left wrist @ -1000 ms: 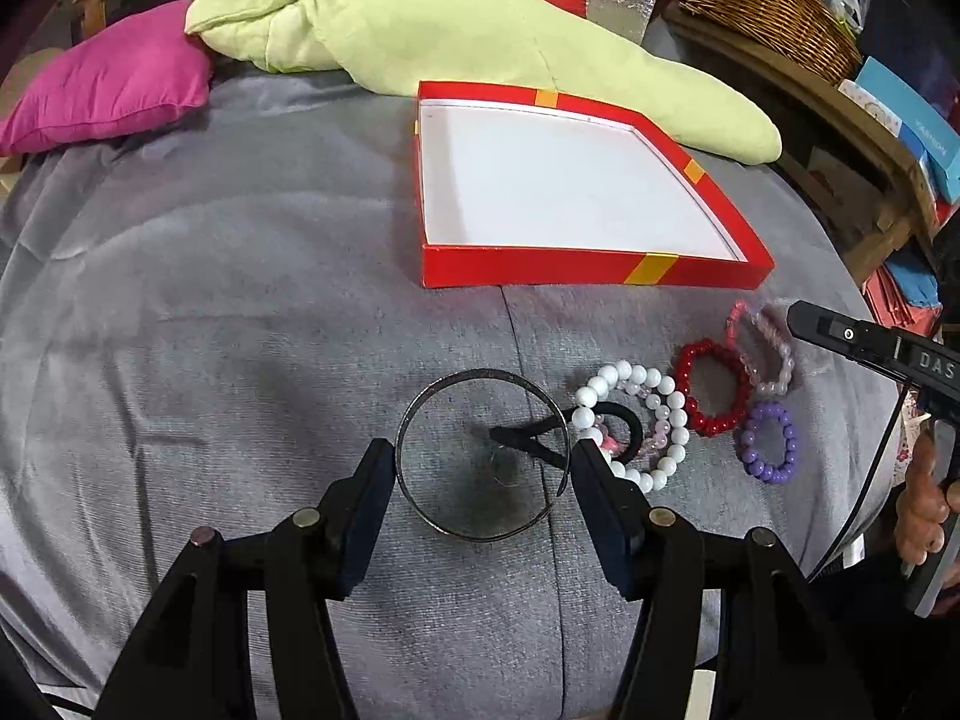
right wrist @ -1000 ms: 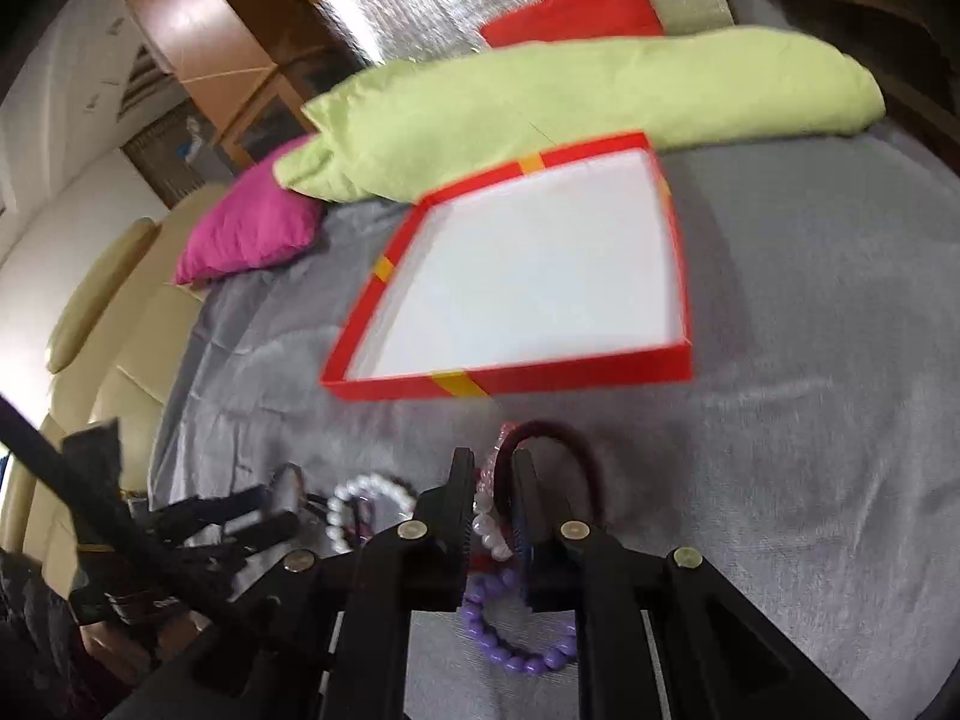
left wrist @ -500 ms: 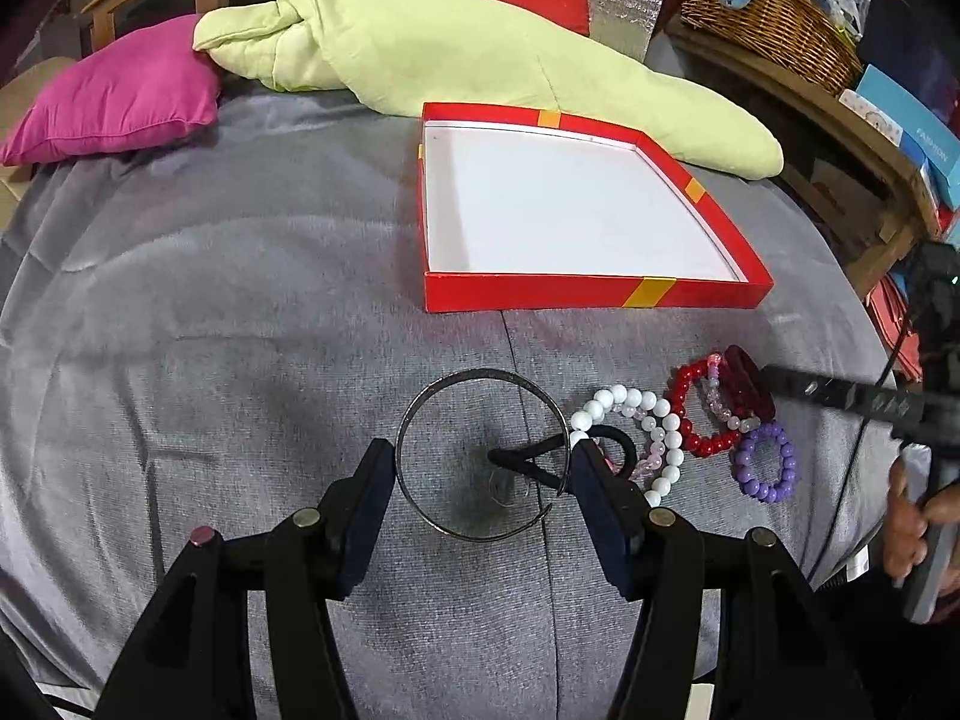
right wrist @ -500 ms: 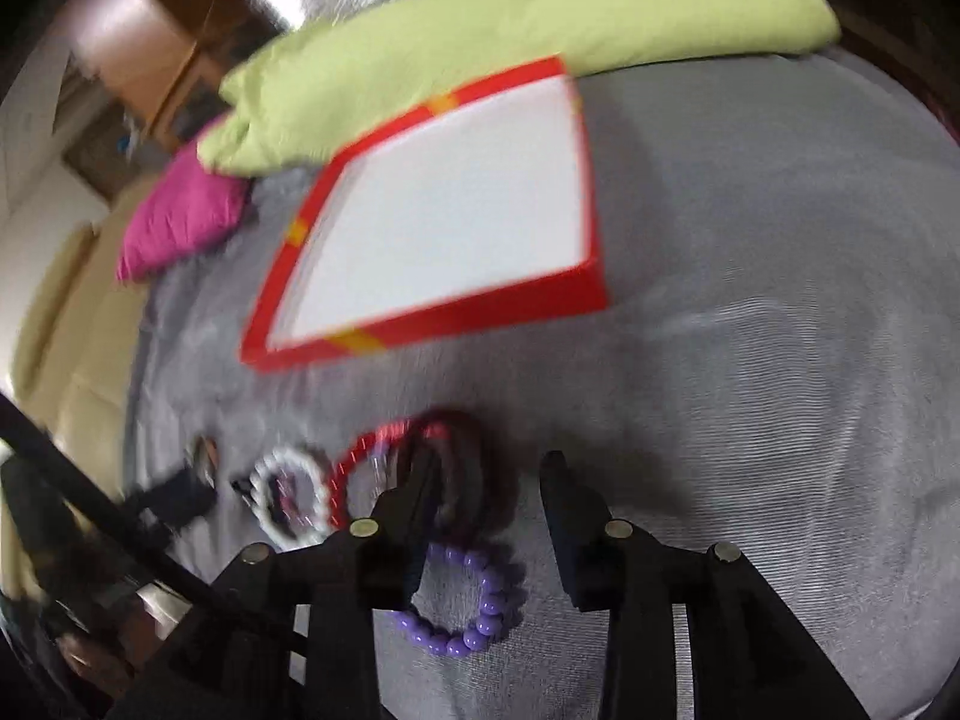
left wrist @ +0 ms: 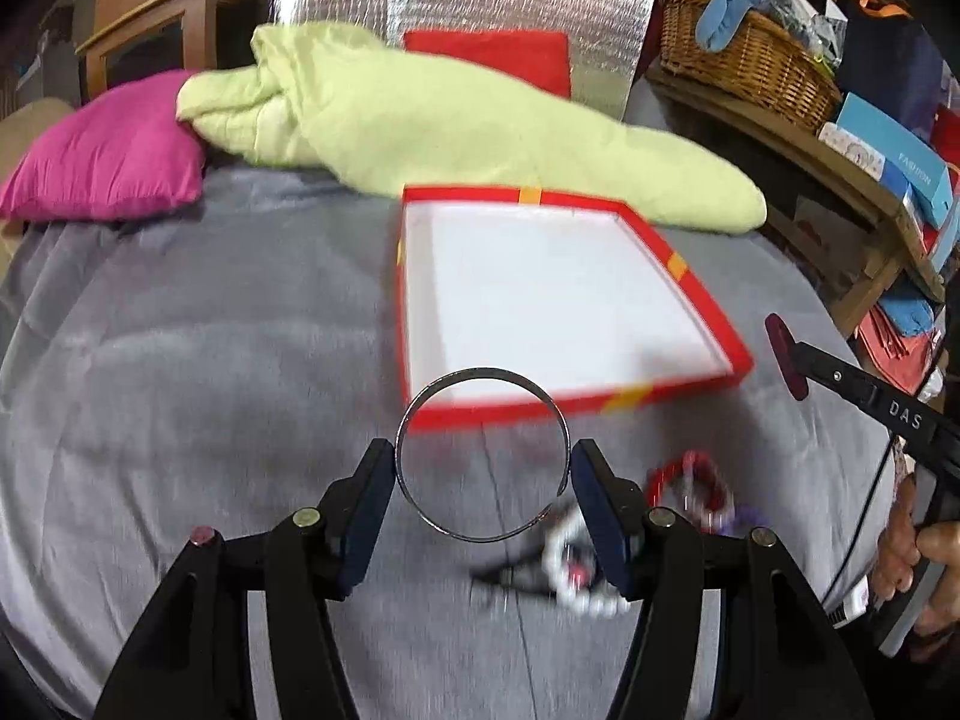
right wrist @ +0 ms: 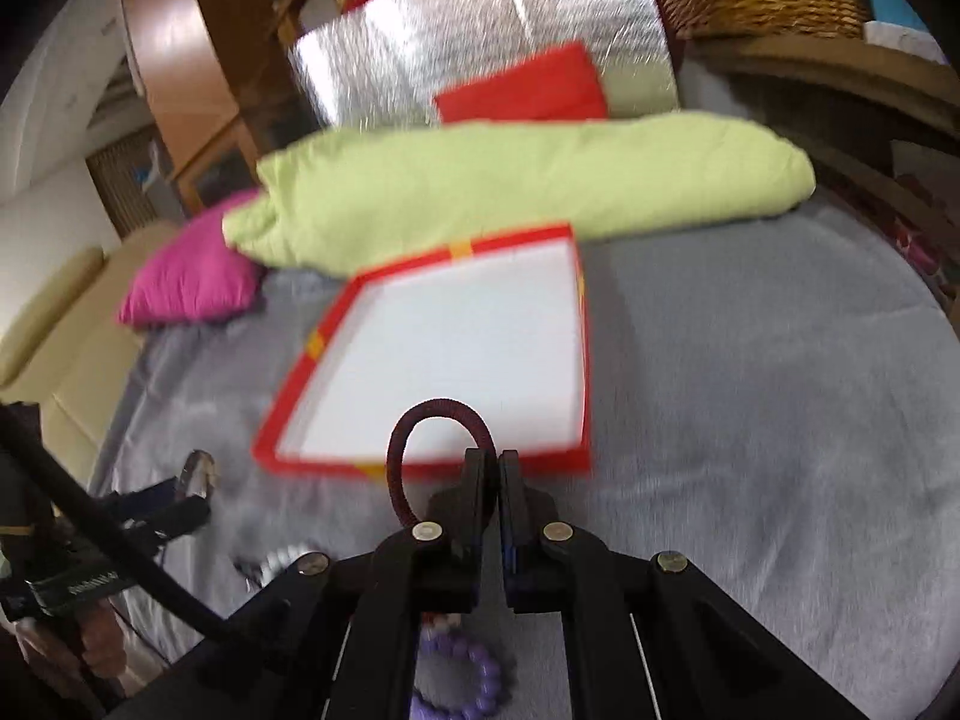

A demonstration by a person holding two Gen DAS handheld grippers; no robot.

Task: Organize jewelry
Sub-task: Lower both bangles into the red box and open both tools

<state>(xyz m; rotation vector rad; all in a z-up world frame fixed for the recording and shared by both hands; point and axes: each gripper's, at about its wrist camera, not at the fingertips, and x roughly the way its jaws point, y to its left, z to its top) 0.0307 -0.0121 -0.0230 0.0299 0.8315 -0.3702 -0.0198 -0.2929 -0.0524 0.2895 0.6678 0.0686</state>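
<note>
Jewelry is split between the two claws and the grey bedspread. Furthest left, a pink cushion and a pale green pillow lie along the far edge of the bed. Next comes the left claw, its pads pressed on either side of a thin metal bangle, which it holds clear of the cloth with the ring's opening facing the camera. Straight ahead of that bangle, just beyond it, sits the red box with its white floor bare; its near wall lies crosswise to the claw's line. To the right, still on the bedspread, are a white bead bracelet, a red bead bracelet and a purple bead bracelet, blurred. Furthest right, the right claw is pinched tight on a dark red hair tie, the loop standing up ahead of its tips, with the box dead ahead and slightly left. Both claws look about equally near the box, so a short forward carry should serve either.
</note>
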